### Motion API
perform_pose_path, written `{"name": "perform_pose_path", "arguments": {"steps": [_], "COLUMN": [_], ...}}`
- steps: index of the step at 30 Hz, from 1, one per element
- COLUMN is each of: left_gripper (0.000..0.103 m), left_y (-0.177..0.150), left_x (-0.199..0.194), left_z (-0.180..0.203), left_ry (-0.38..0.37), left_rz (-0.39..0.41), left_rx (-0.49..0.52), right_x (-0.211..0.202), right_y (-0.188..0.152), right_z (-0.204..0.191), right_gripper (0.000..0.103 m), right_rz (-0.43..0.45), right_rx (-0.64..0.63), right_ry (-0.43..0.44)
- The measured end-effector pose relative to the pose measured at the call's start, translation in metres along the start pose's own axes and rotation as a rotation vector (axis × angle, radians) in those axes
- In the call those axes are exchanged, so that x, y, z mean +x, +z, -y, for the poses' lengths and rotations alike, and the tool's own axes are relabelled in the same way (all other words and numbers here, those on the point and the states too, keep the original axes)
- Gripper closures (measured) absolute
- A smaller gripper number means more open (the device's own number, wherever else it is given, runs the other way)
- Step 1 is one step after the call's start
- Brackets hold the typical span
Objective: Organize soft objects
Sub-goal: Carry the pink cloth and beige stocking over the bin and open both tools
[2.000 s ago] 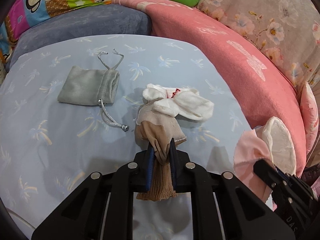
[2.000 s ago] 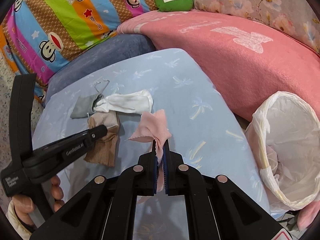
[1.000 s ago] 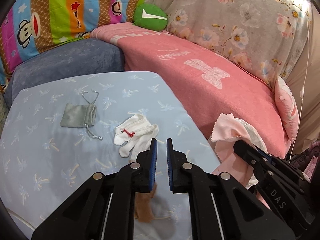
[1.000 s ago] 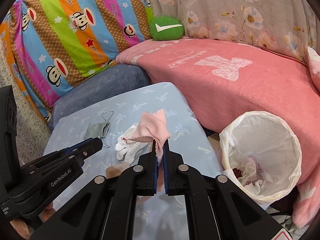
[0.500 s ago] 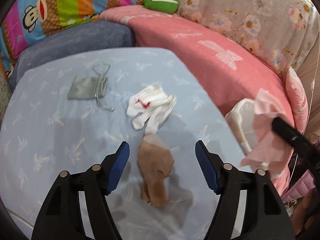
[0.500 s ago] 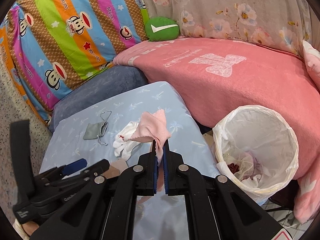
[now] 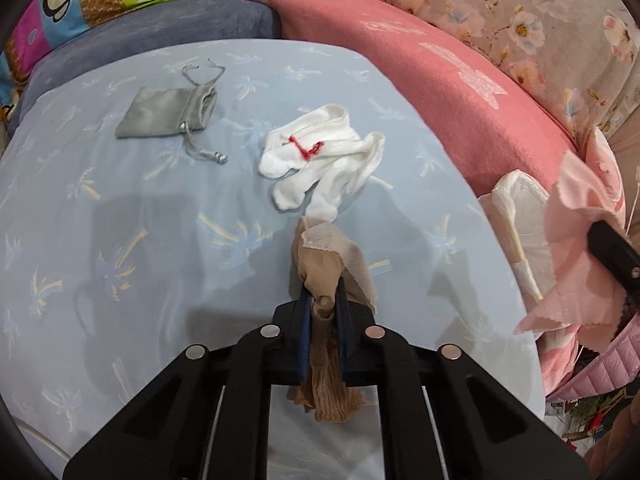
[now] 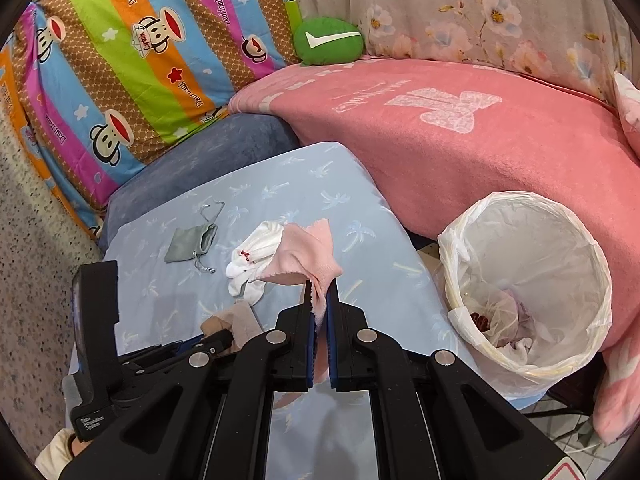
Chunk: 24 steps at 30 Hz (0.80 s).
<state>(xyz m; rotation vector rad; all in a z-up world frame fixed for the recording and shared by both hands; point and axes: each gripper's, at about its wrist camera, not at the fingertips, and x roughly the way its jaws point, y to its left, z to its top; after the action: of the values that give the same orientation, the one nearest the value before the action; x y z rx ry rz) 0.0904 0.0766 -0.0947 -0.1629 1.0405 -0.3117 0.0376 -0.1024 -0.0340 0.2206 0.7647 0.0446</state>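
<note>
My left gripper (image 7: 323,300) is shut on a tan stocking (image 7: 326,264), which bunches between the blue pads and hangs below them over the pale blue palm-print tabletop (image 7: 120,240). Beyond it lies a pair of white socks (image 7: 320,160) with red stitching. A grey drawstring pouch (image 7: 164,114) rests at the far left. My right gripper (image 8: 319,290) is shut on a pink cloth (image 8: 308,254), held up above the table's right side. The same pink cloth (image 7: 576,248) shows at the right edge of the left wrist view. The tan stocking (image 8: 236,322) and left gripper body appear at lower left of the right wrist view.
A bin lined with a white plastic bag (image 8: 528,280) stands off the table's right edge, with some items at its bottom. A pink blanket (image 8: 460,128), a blue-grey cushion (image 8: 208,148), a striped cartoon pillow (image 8: 132,52) and a green pillow (image 8: 328,42) surround the table.
My left gripper was open above the stocking half a second ago; now it has come down and shut on it. The right gripper keeps its hold on the pink cloth, near the bin.
</note>
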Motion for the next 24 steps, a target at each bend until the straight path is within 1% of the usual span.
{"name": "perform_pose_path", "arguments": {"steps": [6,10,15,24], "left_gripper": [0.095,0.095,0.095,0.094], "left_y": [0.014,0.027,0.041,0.053], "left_x": [-0.028,-0.043,-0.047,-0.048], "left_z": [0.023,0.046,0.069,0.116], "left_ry": [-0.02,-0.043,-0.08,-0.156], "left_rz": [0.074,0.119,0.143,0.158], "left_rx": [0.063,0.105,0.14,0.225], "right_x": [-0.004,-0.01,-0.021,-0.046], "right_y": [0.009,0.016,0.025,0.04], "right_z": [0.004,0.009,0.02,0.062], "right_gripper": [0.099,0.099,0.099,0.099], "right_rz": [0.023,0.048,0.083,0.149], "right_rx": [0.004,0.012,0.026,0.085], "right_ry": [-0.003,-0.007,-0.017,-0.064]}}
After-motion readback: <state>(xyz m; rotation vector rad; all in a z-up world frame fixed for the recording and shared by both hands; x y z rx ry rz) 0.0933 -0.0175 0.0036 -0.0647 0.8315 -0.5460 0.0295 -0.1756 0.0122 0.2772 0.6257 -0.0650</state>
